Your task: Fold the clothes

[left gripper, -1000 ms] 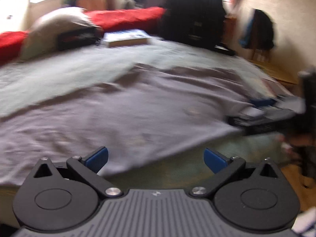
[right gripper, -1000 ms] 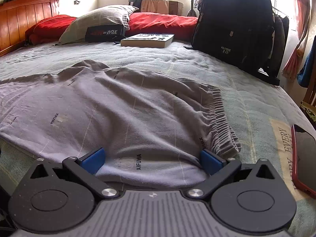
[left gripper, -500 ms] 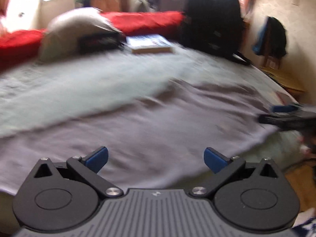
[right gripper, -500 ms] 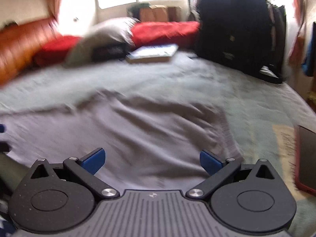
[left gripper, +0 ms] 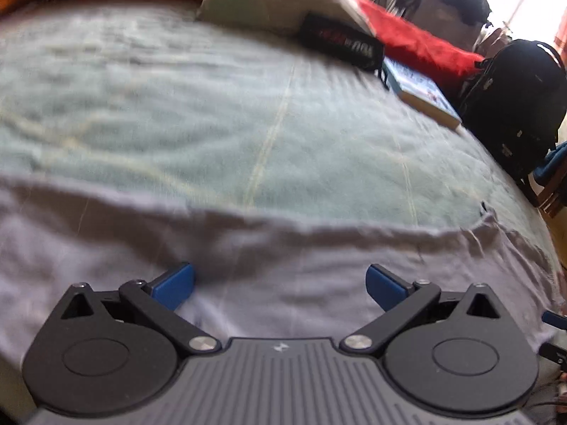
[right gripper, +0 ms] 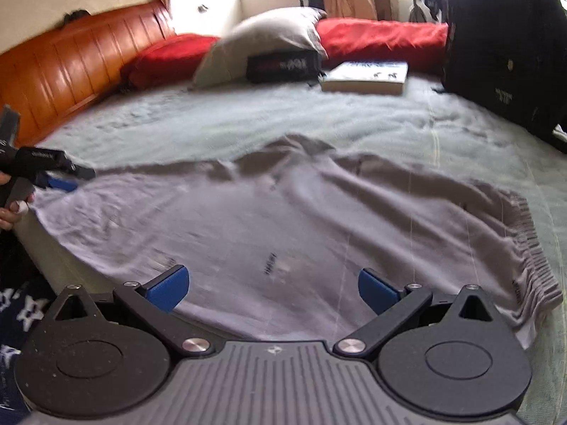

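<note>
- One grey garment (right gripper: pixel 283 219) is spread flat on the bed (right gripper: pixel 248 124), across the lower half of both frames; no fold is seen, so the whole task is judged outstanding.
- Left claw (left gripper: pixel 280 285): blue pads wide apart over the cloth, nothing clamped.
- Right claw (right gripper: pixel 273 288): pads likewise apart, empty.
- Only the right view shows the gathered waistband (right gripper: pixel 528 248) at lower right, and the left claw at the far left edge.
- The left view is blurred.
</note>
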`<state>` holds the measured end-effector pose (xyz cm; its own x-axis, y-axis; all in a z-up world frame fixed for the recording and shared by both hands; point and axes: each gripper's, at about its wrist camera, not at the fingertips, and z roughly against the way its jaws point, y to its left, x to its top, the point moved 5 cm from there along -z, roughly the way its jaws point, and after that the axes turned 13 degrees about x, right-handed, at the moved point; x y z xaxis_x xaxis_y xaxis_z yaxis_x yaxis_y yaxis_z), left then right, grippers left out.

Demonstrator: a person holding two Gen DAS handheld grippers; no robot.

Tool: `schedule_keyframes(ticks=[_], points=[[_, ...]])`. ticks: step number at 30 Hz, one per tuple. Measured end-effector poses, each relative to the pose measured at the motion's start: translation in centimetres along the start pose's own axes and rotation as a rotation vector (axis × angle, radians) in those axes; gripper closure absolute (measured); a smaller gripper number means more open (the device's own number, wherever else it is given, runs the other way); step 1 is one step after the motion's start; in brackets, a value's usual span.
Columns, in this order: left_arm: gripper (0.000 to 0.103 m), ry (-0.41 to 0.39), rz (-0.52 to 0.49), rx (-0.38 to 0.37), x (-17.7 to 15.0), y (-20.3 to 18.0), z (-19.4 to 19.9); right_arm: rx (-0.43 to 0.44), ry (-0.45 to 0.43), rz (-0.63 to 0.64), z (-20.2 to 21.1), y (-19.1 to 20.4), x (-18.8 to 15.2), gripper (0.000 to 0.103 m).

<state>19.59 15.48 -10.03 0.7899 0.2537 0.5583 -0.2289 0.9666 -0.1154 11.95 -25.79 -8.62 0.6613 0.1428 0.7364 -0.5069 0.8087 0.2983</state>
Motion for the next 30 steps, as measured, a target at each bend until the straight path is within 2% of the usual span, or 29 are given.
schedule_keyframes(ticks=[3, 6, 11, 16, 20, 23, 26, 28, 30], points=[[0.001, -0.017, -0.015, 0.03, 0.9, -0.3, -0.6, -0.01, 0.013, -0.019, -0.3, -0.5, -0.3, 0.0], [0.001, -0.047, -0.065, 0.067, 1.4, -0.8, 0.7, -0.016, 0.009, -0.023, -0.1, -0.7, -0.5, 0.0], [0.001, -0.068, -0.077, -0.018, -0.8, -2.1, 3.6, -0.024, -0.002, -0.028, 0.0, -1.1, -0.5, 0.0], [0.001, -0.084, -0.184, 0.06, -3.5, -5.4, 2.4, -0.037, 0.01, -0.032, -0.5, -1.3, -1.0, 0.0], [0.001, -0.116, -0.237, 0.162, -2.7, -7.7, 0.4, -0.036, 0.016, -0.019, -0.6, -1.3, -1.1, 0.0], [0.001, -0.11, -0.23, 0.14, -1.7, -8.6, 0.9, -0.03, 0.017, -0.019, -0.5, -1.5, -1.2, 0.0], [0.001, -0.123, -0.233, 0.091, -1.5, -7.8, 2.8, -0.032, 0.024, -0.021, -0.6, -1.5, -1.1, 0.0], [0.001, -0.121, -0.212, 0.089, -1.4, -5.7, 4.1, -0.041, 0.031, -0.021, -0.7, -1.4, -1.0, 0.0], [0.001, -0.126, -0.185, 0.132, -0.9, -2.6, 4.8, -0.047, 0.037, -0.018, -0.8, -1.3, -1.0, 0.0]])
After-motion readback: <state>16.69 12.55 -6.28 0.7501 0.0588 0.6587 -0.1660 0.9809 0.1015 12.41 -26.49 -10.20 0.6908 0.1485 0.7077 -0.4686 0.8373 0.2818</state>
